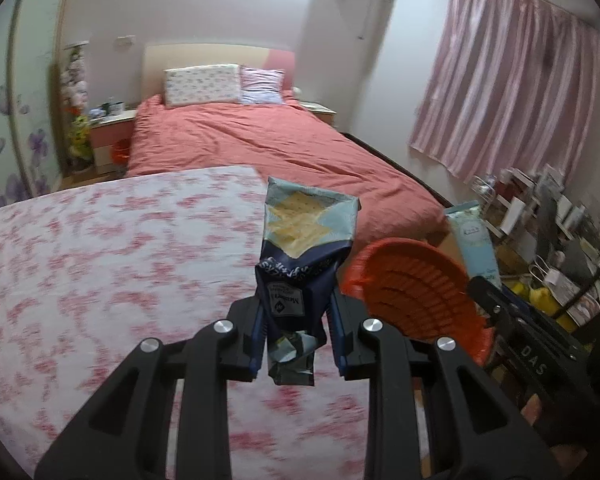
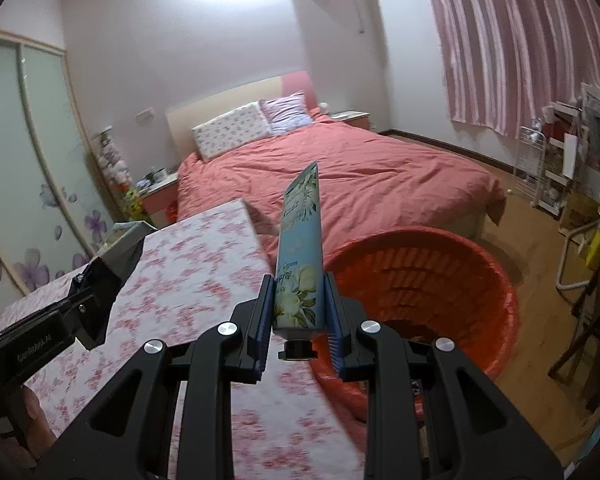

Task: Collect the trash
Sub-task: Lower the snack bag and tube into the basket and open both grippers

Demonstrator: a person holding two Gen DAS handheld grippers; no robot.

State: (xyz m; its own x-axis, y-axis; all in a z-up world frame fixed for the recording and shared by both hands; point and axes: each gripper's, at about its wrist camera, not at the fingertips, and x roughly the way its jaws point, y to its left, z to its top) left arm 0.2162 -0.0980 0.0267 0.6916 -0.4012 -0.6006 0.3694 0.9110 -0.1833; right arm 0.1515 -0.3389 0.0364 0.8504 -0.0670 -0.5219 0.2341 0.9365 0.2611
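My left claw (image 1: pixel 296 320) is clamped on a crumpled cracker wrapper (image 1: pixel 300 264) above the floral-clothed bench (image 1: pixel 100 260). My right claw (image 2: pixel 298 312) pinches a hand cream tube (image 2: pixel 298 252) beside the red basket (image 2: pixel 496 280). The floppy wrapper could slide free short of the basket. The basket's bottom is hidden behind my claw.

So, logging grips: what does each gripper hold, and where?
Left gripper: crumpled dark-blue snack wrapper, lower part. Right gripper: light-blue floral cream tube, near cap end.
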